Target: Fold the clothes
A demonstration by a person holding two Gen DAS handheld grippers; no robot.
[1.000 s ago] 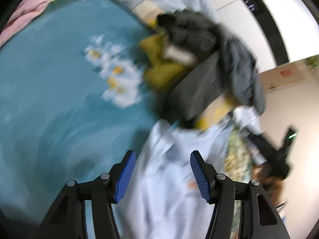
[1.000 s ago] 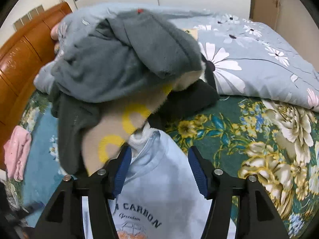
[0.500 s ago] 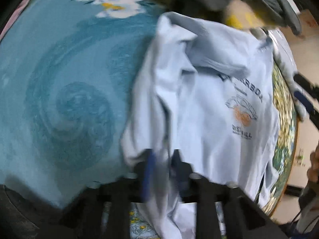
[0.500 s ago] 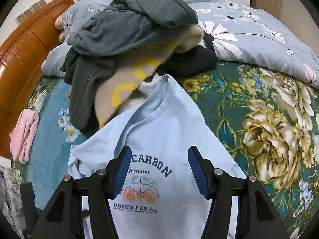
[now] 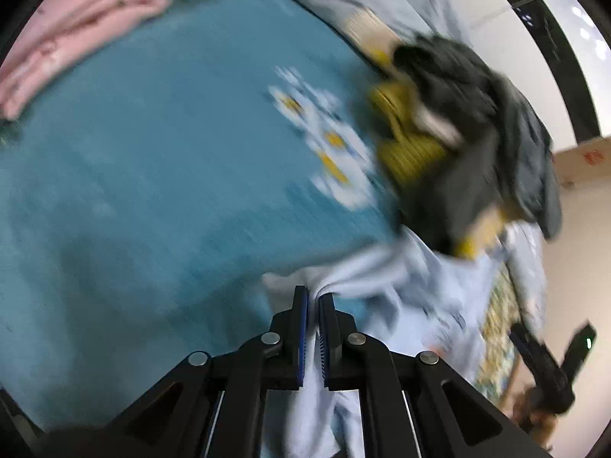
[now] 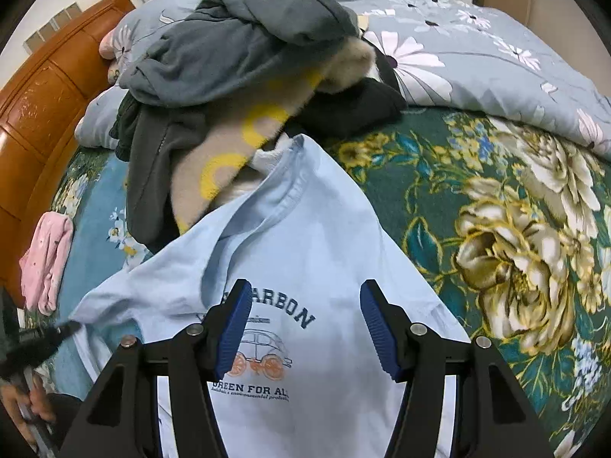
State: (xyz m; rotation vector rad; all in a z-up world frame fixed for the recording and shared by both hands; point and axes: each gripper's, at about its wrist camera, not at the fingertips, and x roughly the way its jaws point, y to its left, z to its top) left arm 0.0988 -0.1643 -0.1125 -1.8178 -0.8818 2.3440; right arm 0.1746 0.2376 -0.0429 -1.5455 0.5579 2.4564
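Two jaws of the left gripper (image 5: 313, 315), apart a second earlier, had clamped the light-blue T-shirt (image 5: 401, 282) at its sleeve edge, so spreading could start. Right wrist view: right gripper (image 6: 305, 324) hovered agape above the shirt's chest print, lying on the bedspread (image 6: 496, 210) below the clothes pile (image 6: 236, 61).

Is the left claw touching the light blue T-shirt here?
Touching. In the left wrist view the left claw is shut on a bunched fold of the light blue T-shirt, with cloth pinched between its blue pads.
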